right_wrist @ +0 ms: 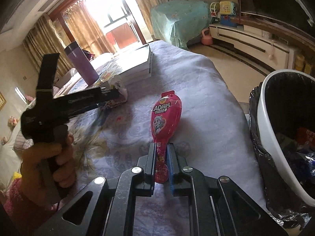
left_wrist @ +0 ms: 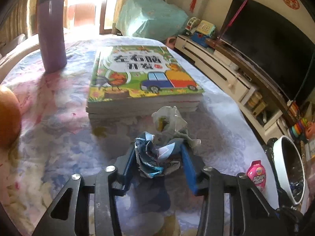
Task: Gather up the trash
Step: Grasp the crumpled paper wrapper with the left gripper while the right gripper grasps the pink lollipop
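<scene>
My left gripper is shut on a crumpled blue-and-white paper wad, just above the floral tablecloth. A crumpled white tissue lies just beyond it, in front of the books. My right gripper is shut on the neck of a pink drink pouch, which points away over the table. The pouch also shows in the left wrist view. The white trash bin with a black liner stands right of the table and holds some trash; it also shows in the left wrist view. The left gripper tool shows in the right wrist view.
A stack of children's books lies mid-table. A purple thermos stands at the far left. An orange sits at the left edge. A TV on a white cabinet lines the right wall.
</scene>
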The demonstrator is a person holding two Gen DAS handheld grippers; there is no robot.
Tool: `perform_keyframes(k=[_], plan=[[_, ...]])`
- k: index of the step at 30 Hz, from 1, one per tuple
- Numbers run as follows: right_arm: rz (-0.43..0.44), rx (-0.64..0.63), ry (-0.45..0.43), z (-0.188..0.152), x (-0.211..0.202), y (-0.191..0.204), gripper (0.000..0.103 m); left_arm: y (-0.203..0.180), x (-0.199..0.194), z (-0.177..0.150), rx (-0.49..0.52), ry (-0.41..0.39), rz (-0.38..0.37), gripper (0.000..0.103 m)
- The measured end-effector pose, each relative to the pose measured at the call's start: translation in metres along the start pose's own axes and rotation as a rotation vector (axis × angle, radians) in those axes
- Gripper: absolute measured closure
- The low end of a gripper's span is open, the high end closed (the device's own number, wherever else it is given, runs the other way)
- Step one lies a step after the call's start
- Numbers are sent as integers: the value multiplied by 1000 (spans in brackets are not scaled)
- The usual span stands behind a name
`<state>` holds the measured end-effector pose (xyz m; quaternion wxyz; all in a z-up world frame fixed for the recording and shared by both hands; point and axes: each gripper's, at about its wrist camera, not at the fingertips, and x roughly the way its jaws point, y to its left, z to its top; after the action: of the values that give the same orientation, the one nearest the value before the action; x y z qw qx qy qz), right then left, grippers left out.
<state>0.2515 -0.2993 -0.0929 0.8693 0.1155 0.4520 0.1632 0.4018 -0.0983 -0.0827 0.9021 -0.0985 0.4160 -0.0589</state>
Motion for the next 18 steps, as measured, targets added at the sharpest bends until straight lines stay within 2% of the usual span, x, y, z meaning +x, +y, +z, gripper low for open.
perform_keyframes(k=[2,5,13,18], plan=[[8,5,-4,0,0,-1,93,1,-1,0,3,-11,-10,68],[3,-2,-12,-2,-2,-1,93,3,-9,-6,-15,2,-39,71],[9,-6,-20,-4,-4,1,93,9,-66,-50,-36,32,-148,71],[-14,-36,-2,0,-1,8,85,12,-88,-81,-30,57,-168,71]])
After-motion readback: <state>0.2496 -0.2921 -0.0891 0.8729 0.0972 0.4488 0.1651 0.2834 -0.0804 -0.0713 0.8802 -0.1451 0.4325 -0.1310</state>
